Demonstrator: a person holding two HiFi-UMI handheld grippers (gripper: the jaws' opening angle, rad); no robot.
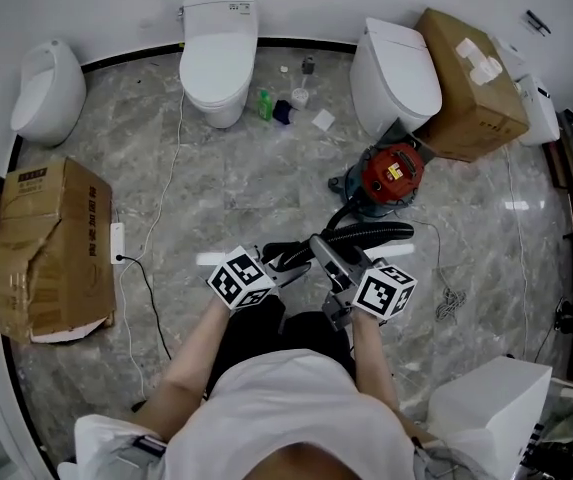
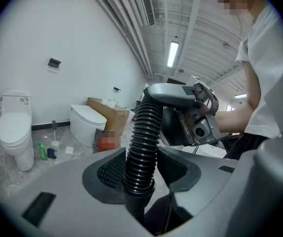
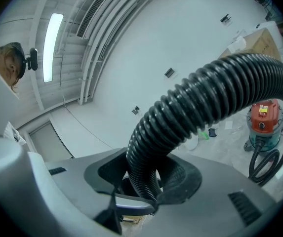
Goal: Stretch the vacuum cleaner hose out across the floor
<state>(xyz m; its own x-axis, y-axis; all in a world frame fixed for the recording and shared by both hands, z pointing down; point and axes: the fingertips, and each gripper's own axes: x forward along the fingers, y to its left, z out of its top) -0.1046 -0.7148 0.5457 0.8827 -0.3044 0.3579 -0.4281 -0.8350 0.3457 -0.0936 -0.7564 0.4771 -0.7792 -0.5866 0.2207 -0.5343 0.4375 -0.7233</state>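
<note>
A black ribbed vacuum hose (image 1: 371, 233) runs from the red vacuum cleaner (image 1: 392, 173) on the marble floor to both grippers in front of me. My left gripper (image 1: 288, 260) is shut on the hose (image 2: 142, 147) near its smooth end collar, which stands upright between the jaws. My right gripper (image 1: 336, 280) is shut on the hose (image 3: 181, 117) further along, where it arcs up and away toward the vacuum cleaner (image 3: 262, 117). The two grippers sit close together, with a short stretch of hose between them.
Two toilets (image 1: 218, 53) (image 1: 394, 73) and a urinal (image 1: 48, 90) stand along the far wall. Cardboard boxes lie at the left (image 1: 41, 248) and far right (image 1: 471, 83). A green bottle (image 1: 264, 104) and small items sit between the toilets. A white box (image 1: 486, 408) stands near right.
</note>
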